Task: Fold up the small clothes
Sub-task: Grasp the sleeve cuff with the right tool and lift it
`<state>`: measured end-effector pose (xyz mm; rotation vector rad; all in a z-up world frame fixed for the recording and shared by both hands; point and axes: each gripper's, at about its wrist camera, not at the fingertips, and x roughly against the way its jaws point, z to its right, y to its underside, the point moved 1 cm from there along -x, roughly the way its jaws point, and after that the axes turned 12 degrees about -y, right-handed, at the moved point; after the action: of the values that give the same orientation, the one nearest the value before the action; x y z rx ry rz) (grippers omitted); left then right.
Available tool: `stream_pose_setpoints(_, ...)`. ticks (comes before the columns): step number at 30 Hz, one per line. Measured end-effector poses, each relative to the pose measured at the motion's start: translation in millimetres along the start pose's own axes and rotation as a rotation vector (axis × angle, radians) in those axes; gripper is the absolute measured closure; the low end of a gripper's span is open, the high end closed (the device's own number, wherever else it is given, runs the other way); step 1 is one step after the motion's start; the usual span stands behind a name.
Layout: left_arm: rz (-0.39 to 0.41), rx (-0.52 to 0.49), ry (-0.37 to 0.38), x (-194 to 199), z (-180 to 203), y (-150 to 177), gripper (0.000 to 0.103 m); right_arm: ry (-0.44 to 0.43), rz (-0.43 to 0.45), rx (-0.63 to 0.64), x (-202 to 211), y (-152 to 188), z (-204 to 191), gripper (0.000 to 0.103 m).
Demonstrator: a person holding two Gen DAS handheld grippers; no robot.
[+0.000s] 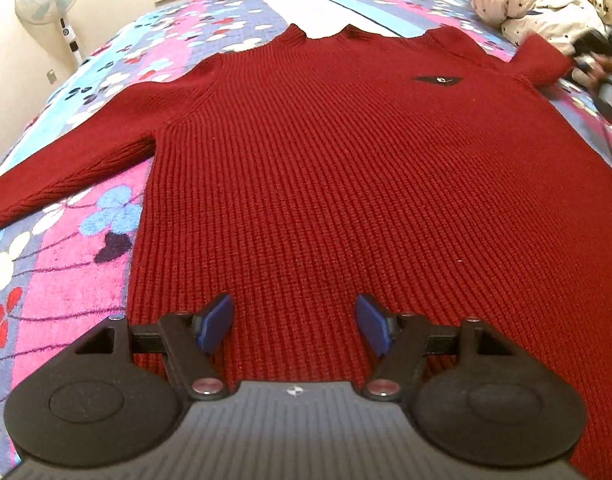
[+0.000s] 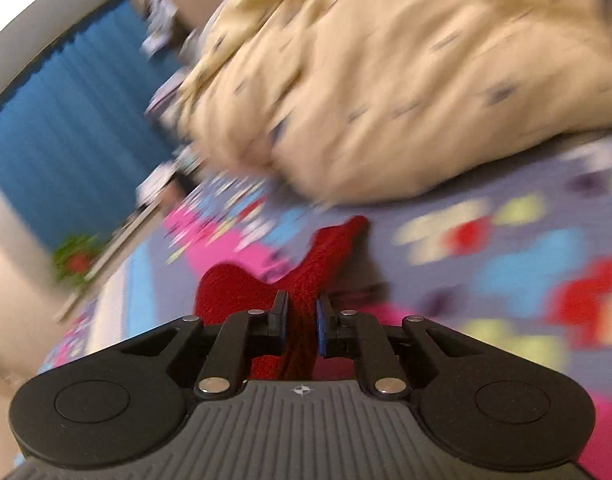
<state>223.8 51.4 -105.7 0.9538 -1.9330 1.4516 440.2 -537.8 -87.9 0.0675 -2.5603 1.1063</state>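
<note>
Sweater (image 2: 302, 280) sleeve, blurred, between fingers (image 2: 280, 322)

The sweater (image 1: 345, 168) lies flat on the bed (image 1: 66, 264), its hem beneath the left fingers (image 1: 214, 324) and its collar far ahead of them. One sleeve (image 1: 58, 176) runs out to their left. The other sleeve (image 2: 306, 272) passes between the right fingers (image 2: 280, 320), with the bunched quilt (image 2: 405, 80) ahead.

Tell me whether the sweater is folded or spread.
Mostly spread: the sweater's body lies flat on the bed, one sleeve out sideways. The right gripper pinches the other sleeve.
</note>
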Motion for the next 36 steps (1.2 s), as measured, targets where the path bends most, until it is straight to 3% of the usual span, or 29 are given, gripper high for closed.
stream_pose_setpoints(2,-0.001,0.002,0.000,-0.3,0.1,0.2,0.029,0.066,-0.036,-0.062,14.5,7.3,25.8,0.081)
stream_pose_setpoints(4,-0.001,0.004,-0.001,-0.3,0.3,0.1,0.029,0.079,-0.079,-0.166,13.4,11.3,54.9,0.074)
stream_pose_setpoints(11,0.013,-0.002,-0.012,-1.6,1.9,1.8,0.028,-0.026,-0.022,-0.347,-8.0,-12.2,108.1,0.070)
stream_pose_setpoints(17,0.021,-0.007,-0.015,-2.3,1.6,2.0,0.027,-0.023,-0.048,-0.327,-39.9,-27.0,106.6,0.071)
stream_pose_setpoints(19,0.016,-0.004,-0.015,-2.4,1.0,1.1,0.027,0.062,-0.034,-0.321,-39.1,-36.7,104.1,0.085)
stream_pose_setpoints(22,0.006,0.000,-0.013,-2.7,0.0,-0.5,0.027,0.216,0.033,-0.290,-21.0,-48.4,92.5,0.088)
stream_pose_setpoints(26,-0.017,0.024,-0.004,-2.8,-4.3,-3.4,0.027,0.298,0.097,-0.128,-2.1,-61.3,43.9,0.089)
stream_pose_setpoints(29,-0.042,0.043,0.002,-2.4,-7.0,-6.6,0.027,0.331,0.161,0.079,9.9,-64.6,-21.9,0.089)
stream_pose_setpoints(32,-0.066,0.067,0.007,-1.2,-10.6,-10.6,0.028,0.190,0.219,0.368,28.0,-40.5,-120.5,0.089)
stream_pose_setpoints(36,-0.058,0.097,-0.026,1.6,-19.1,-17.4,0.029,-0.157,0.232,0.736,76.8,51.3,-252.8,0.089)
